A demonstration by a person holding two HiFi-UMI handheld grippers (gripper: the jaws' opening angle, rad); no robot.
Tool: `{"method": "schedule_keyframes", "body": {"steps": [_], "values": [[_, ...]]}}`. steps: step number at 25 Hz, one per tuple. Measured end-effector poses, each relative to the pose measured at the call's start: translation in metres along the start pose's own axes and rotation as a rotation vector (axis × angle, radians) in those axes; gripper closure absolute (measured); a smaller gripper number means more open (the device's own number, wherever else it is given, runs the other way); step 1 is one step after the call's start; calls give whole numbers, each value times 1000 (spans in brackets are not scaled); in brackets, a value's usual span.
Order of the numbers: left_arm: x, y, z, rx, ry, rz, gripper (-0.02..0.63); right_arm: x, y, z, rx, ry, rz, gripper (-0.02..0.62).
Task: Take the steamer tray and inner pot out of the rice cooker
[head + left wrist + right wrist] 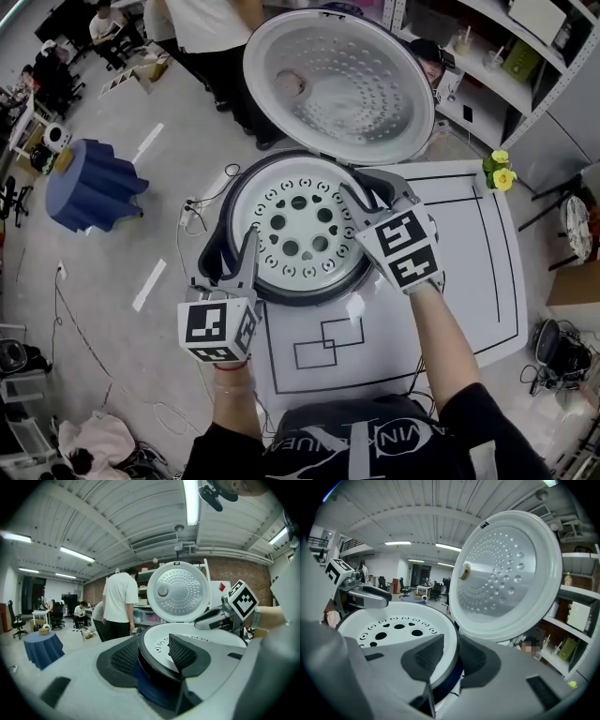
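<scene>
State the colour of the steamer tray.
White steamer tray, pierced with round holes; clearest in the head view.

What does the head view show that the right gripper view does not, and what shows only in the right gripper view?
Only the head view: the right gripper's marker cube, the person's shirt and tape on the floor. Only the right gripper view: the ceiling lights, and close up, the rim of the tray between its jaws. Both: the tray, the open lid and the left gripper.
</scene>
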State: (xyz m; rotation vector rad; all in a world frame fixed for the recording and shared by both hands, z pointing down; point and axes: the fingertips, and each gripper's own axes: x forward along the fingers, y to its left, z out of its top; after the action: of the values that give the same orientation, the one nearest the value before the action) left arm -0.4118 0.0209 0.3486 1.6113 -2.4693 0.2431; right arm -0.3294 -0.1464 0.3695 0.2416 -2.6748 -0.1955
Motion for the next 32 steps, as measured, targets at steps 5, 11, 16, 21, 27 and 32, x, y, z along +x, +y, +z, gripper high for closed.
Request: {"method": "schedule_keyframes", "body": {"steps": [5, 11, 16, 21, 27, 32], "values": [[2, -1, -1, 13, 18, -6, 422, 1, 0, 0, -2, -6, 13, 495], [2, -2, -1, 7, 20, -1, 422, 2, -2, -2, -28, 5, 39, 425], [2, 0, -1, -9, 13, 2, 422, 3, 3, -6, 41, 38, 69, 425], [1, 0, -3, -23, 9, -3, 422, -1, 6, -9, 38, 62, 88, 385], [0, 2, -1, -32, -1, -5, 422, -2, 8, -10, 10, 107, 31, 382], [1, -3, 0, -26, -17, -5, 420, 0, 0, -11, -59, 135, -57, 371]]}}
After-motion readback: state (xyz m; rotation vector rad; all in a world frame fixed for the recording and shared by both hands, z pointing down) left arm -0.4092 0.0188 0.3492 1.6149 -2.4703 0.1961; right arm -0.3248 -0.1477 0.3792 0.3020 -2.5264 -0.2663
